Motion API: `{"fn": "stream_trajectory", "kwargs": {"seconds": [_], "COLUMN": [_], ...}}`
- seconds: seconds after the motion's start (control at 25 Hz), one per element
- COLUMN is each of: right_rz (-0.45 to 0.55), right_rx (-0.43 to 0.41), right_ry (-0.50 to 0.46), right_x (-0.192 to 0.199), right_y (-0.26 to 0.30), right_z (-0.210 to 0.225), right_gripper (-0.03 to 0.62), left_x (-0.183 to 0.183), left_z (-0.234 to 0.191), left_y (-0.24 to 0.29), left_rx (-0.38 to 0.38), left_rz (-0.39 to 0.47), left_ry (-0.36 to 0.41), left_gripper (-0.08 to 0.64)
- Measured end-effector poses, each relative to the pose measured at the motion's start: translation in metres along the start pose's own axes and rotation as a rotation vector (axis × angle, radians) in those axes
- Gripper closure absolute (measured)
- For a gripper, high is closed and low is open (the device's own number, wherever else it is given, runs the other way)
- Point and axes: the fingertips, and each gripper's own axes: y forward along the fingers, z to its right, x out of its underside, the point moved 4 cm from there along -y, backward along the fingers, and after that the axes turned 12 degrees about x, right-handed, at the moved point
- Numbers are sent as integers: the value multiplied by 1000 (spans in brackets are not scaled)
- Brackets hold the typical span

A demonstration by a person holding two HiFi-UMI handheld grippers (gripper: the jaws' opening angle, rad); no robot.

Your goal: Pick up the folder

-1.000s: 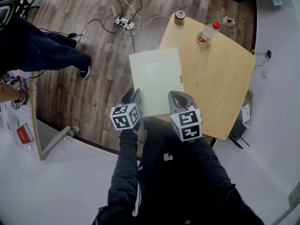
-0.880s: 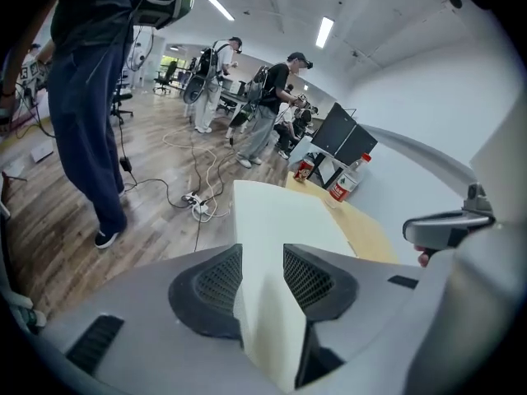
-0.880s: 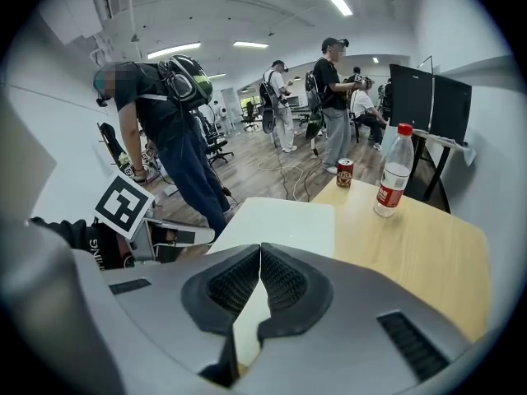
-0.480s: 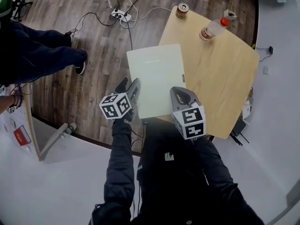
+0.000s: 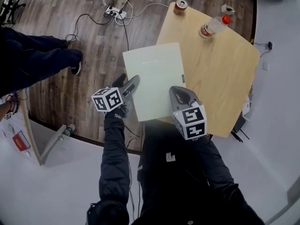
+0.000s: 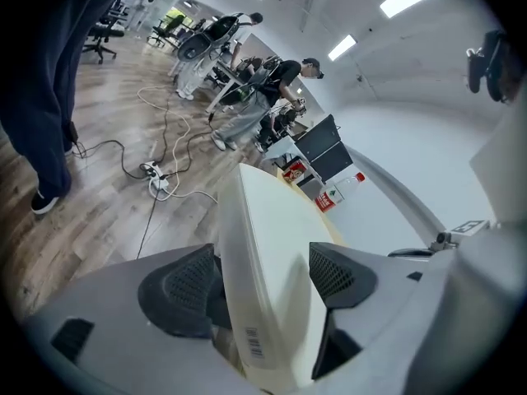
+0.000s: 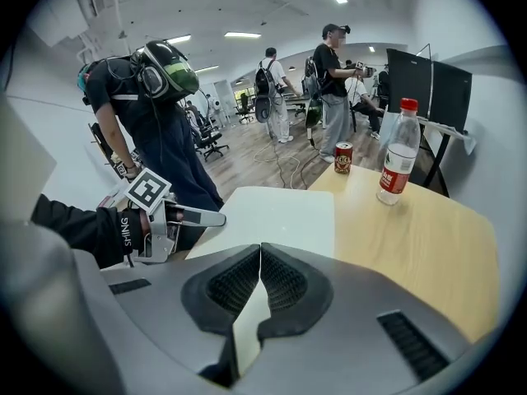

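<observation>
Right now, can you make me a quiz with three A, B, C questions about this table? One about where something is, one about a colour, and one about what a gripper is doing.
1. Where is the can?
A. on the floor
B. at a far corner of the table
C. under the table

2. What colour is the cap of the bottle?
A. red
B. blue
C. green

3. What is the right gripper doing?
A. hanging open over the bottle
B. shut on the edge of the folder
C. holding the can

Answers:
1 B: the can stands on the tabletop at its far corner, not far from the bottle.
2 A: the cap is plainly red in both views that show it.
3 B: the right gripper view shows its jaws pinched together on the folder's near edge.
</observation>
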Motion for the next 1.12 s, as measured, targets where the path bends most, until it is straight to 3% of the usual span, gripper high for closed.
{"fn": "stream_trajectory", "kwargs": {"seconds": [0.32,0.56,0.68,0.84,1.12], "right_rz": [-23,-27,-28,-36,-19], "right_rx": [2,3,8,15,13], "right_ry": [12,21,23,27,29], "right_x": [7,14,19,26,22], "right_y": [6,6,4,0,-7], "right_z": [5,8,9,11,9], "right_gripper": [568,568,568,568,568], "left_x": [4,14,15,16,15], "left_z": [-11,-15,-17,-11,-6], "left_y": [15,27,30,32,26], "left_rx": [131,285,334,350,304], "left_rz": [-67,-128,-119,-110,-78], "left_ry": [-72,-153,-174,-168,-144], "left_gripper": [182,161,161,163,164]}}
